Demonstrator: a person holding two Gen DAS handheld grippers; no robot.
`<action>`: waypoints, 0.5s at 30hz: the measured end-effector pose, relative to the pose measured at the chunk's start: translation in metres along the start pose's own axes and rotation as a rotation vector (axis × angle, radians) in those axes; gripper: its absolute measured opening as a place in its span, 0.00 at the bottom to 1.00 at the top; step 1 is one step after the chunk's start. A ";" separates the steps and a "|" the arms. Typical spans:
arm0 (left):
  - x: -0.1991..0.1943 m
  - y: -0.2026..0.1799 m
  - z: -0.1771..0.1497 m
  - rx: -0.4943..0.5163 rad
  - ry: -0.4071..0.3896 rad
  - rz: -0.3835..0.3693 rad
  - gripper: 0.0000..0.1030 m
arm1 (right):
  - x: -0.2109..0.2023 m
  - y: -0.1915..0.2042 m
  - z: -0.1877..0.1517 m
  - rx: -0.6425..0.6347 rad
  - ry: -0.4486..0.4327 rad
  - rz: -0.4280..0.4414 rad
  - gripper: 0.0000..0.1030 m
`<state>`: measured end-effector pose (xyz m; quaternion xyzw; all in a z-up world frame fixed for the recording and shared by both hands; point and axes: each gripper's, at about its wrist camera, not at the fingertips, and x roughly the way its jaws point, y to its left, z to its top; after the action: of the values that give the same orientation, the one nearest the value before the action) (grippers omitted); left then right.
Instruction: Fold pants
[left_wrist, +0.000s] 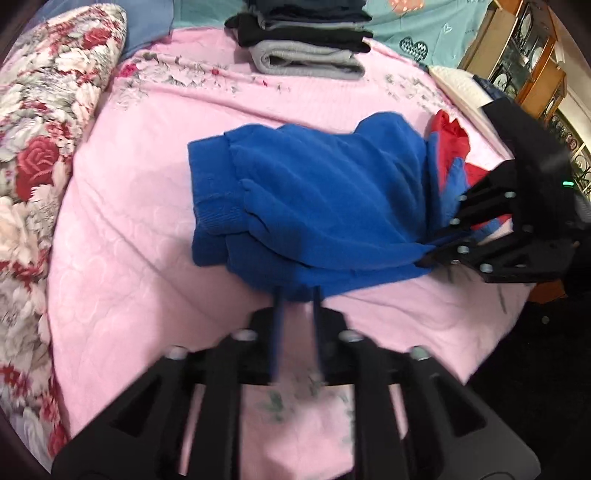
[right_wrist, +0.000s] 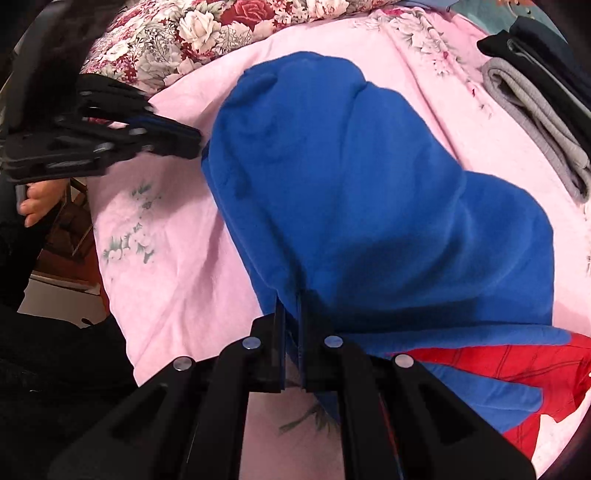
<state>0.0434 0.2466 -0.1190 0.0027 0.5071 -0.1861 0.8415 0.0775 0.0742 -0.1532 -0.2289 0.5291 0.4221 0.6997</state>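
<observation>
**Blue pants doubled over on the bed, one grip let go**

The blue pants (left_wrist: 314, 199) lie folded in a thick bundle in the middle of the pink bedsheet (left_wrist: 147, 258), with a red garment (left_wrist: 452, 140) poking out at one end; the ribbed cuffs (left_wrist: 218, 214) sit stacked at the opposite end, so the bundle's long axis runs from cuffs to the red cloth, across the left camera's view.

The left gripper (left_wrist: 297, 299) hangs just at the near edge of the bundle, its jaws parted a little and nothing between them; it looks to have released the cloth. The right gripper (right_wrist: 290, 310) has its jaws pinched tight on a fold of blue fabric at the bundle's edge nearest it; from the left camera it (left_wrist: 434, 254) comes in from the side by the red garment.

I judge a fold has just been laid down and the hands are letting go; the next move calls for the right jaws to open and draw clear without dragging the top layer, then perhaps a pat flat or a carry to the stack of folded clothes (left_wrist: 306, 55) at the far side of the bed.
</observation>
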 end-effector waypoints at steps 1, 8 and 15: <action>-0.009 -0.003 0.000 -0.006 -0.028 -0.004 0.42 | 0.000 0.000 0.000 -0.005 0.000 0.000 0.05; -0.024 -0.018 0.044 -0.120 -0.208 -0.134 0.53 | 0.003 0.002 -0.001 -0.024 -0.019 -0.002 0.08; 0.038 -0.009 0.047 -0.328 -0.064 -0.147 0.08 | -0.003 0.008 -0.010 -0.020 -0.033 0.013 0.39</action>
<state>0.0962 0.2173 -0.1265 -0.1774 0.5025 -0.1617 0.8306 0.0652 0.0695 -0.1524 -0.2255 0.5148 0.4356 0.7031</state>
